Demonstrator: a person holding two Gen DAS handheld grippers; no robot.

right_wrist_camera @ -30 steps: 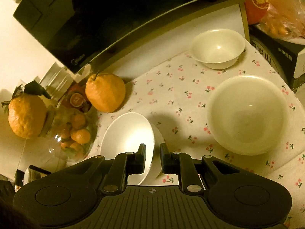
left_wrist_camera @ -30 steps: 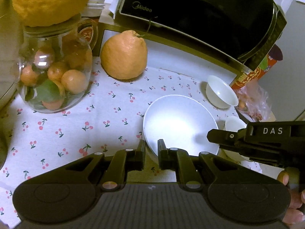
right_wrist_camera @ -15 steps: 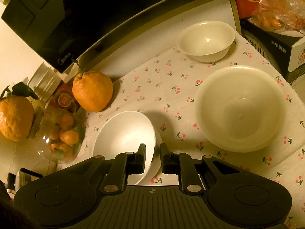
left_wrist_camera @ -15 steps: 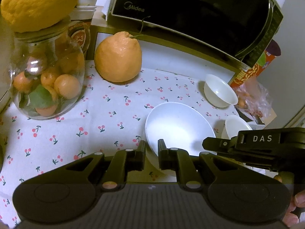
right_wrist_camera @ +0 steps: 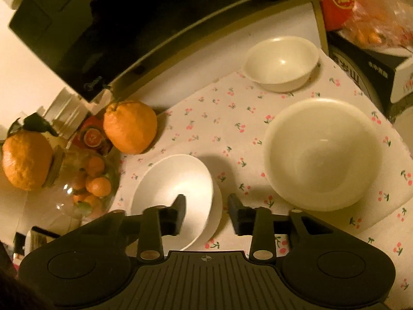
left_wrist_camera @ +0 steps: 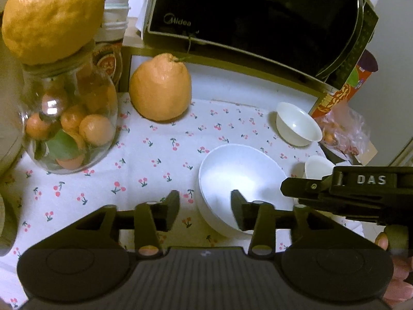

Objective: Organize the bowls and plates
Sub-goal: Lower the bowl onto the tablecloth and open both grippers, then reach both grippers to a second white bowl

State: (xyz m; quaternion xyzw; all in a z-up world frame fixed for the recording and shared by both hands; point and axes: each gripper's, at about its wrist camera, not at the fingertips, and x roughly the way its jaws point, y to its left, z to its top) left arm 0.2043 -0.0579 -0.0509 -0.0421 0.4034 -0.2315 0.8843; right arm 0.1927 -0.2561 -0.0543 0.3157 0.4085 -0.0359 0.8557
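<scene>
Straddling bowl (left_wrist_camera: 240,180) rim, parted.

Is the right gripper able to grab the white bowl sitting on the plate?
Probably yes. The right gripper is open and straddles the rim of the white bowl sitting on the plate, with nothing between them.

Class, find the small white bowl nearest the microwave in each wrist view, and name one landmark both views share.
Left wrist view: the small white bowl sits at right of centre, beyond the wide bowl.
Right wrist view: the same bowl is upper right, on the cloth's far edge.
Shared landmark: the loose orange citrus fruit standing in front of the microwave.
</scene>
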